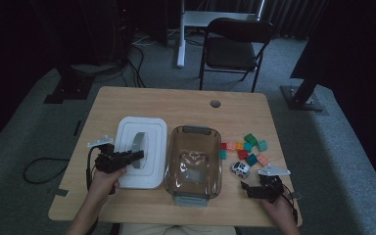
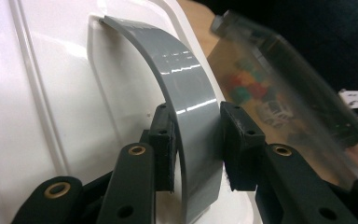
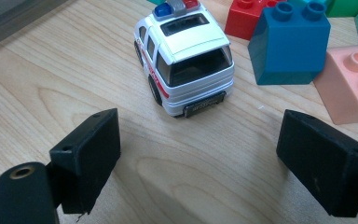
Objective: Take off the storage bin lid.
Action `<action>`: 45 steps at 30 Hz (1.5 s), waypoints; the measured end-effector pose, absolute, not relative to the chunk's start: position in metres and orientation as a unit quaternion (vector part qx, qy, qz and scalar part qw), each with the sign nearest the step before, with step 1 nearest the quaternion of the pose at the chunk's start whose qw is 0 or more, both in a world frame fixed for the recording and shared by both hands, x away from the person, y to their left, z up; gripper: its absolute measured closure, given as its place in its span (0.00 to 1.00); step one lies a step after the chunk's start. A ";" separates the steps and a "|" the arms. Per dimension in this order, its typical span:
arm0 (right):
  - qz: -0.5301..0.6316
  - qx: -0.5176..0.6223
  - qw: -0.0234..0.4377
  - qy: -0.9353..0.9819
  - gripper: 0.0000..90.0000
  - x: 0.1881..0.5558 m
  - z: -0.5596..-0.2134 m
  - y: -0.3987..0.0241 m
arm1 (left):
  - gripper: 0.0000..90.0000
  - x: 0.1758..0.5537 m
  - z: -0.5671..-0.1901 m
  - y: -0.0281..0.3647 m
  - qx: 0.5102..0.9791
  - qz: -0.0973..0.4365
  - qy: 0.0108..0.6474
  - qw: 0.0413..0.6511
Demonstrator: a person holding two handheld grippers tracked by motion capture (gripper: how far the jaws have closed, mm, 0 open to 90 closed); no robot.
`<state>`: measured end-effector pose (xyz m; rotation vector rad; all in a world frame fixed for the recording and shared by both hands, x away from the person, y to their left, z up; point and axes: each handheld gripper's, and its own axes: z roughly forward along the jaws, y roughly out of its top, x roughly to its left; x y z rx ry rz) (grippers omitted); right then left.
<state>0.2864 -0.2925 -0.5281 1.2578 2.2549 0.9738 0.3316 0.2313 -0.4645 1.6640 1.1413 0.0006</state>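
Your left gripper (image 1: 138, 155) lies low over the white lid (image 1: 127, 134), pointing right, jaws clamped on the lid's grey arched handle (image 2: 186, 100); the handle's long axis runs away from you. Your right gripper (image 1: 245, 188) sits near the table's (image 1: 176, 103) front edge, jaws spread wide, holding nothing. One toy police car (image 3: 184, 49) stands just ahead between those jaws, rear toward them, nose pointing away. One clear container (image 1: 193, 164) sits between your hands. About nine toy blocks (image 1: 247, 147) cluster beyond the car.
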 end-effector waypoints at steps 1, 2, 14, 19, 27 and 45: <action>0.346 0.447 0.190 0.802 0.14 0.286 -0.528 -0.293 | 0.76 0.334 -0.469 0.230 0.696 -0.005 0.481 0.532; 0.347 0.447 0.190 0.802 0.14 0.286 -0.528 -0.293 | 0.76 0.337 -0.473 0.229 0.696 -0.008 0.483 0.532; 0.347 0.447 0.190 0.802 0.14 0.286 -0.528 -0.293 | 0.76 0.363 -0.511 0.223 0.698 -0.028 0.523 0.488; 0.347 0.447 0.190 0.802 0.14 0.286 -0.528 -0.293 | 0.73 0.365 -0.517 0.223 0.699 -0.018 0.531 0.478; 0.347 0.447 0.190 0.802 0.14 0.286 -0.528 -0.293 | 0.41 0.351 -0.502 0.215 0.737 0.059 0.489 0.463; 0.347 0.447 0.190 0.802 0.14 0.286 -0.528 -0.293 | 0.00 0.339 -0.493 0.214 0.770 0.128 0.491 0.387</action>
